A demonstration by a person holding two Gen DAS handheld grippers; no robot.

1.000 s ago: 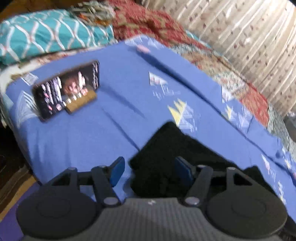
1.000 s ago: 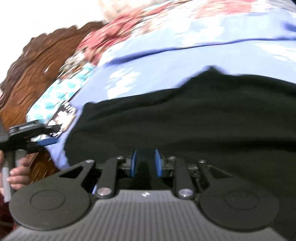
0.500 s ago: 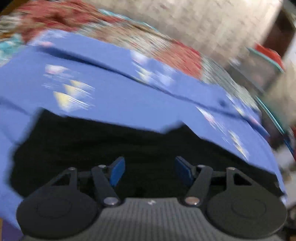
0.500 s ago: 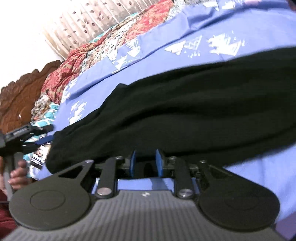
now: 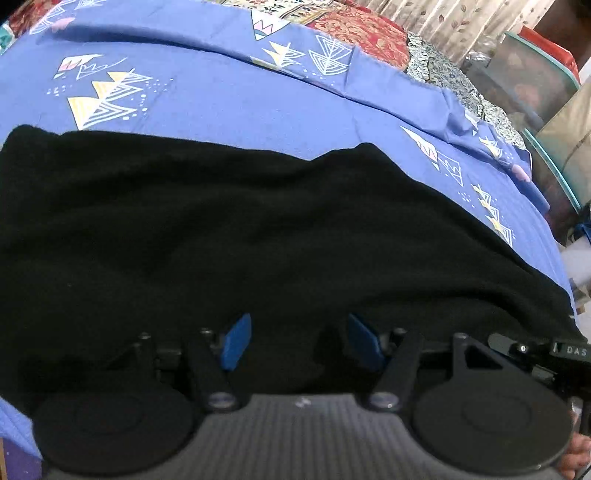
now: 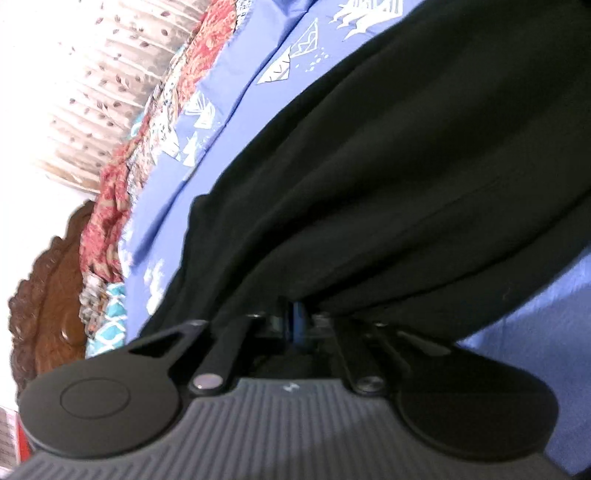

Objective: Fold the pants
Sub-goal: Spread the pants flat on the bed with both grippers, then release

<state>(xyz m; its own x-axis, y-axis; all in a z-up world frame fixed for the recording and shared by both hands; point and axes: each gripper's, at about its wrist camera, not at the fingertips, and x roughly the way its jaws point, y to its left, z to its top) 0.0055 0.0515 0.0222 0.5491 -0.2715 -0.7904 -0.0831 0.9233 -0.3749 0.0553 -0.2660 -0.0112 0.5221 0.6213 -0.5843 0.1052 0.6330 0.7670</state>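
The black pants (image 5: 229, 229) lie spread across the blue patterned bedsheet (image 5: 229, 99). My left gripper (image 5: 300, 341) is open, its blue pads over the near edge of the pants, with black cloth between and below them. In the right wrist view the pants (image 6: 406, 177) fill most of the frame. My right gripper (image 6: 295, 325) is shut on the near edge of the pants, with the cloth bunched and pulled at the fingers. The other gripper's body shows at the lower right of the left wrist view (image 5: 554, 354).
A red floral quilt (image 5: 362, 29) and a beige curtain (image 5: 454, 22) lie beyond the sheet. Storage boxes (image 5: 532, 77) stand at the right. A carved wooden headboard (image 6: 48, 295) and a teal patterned pillow (image 6: 110, 321) show in the right wrist view.
My left gripper swung right from the phone side to the middle of the pants and stayed open. My right gripper closed tighter on the pants edge and tilted, drawing the cloth.
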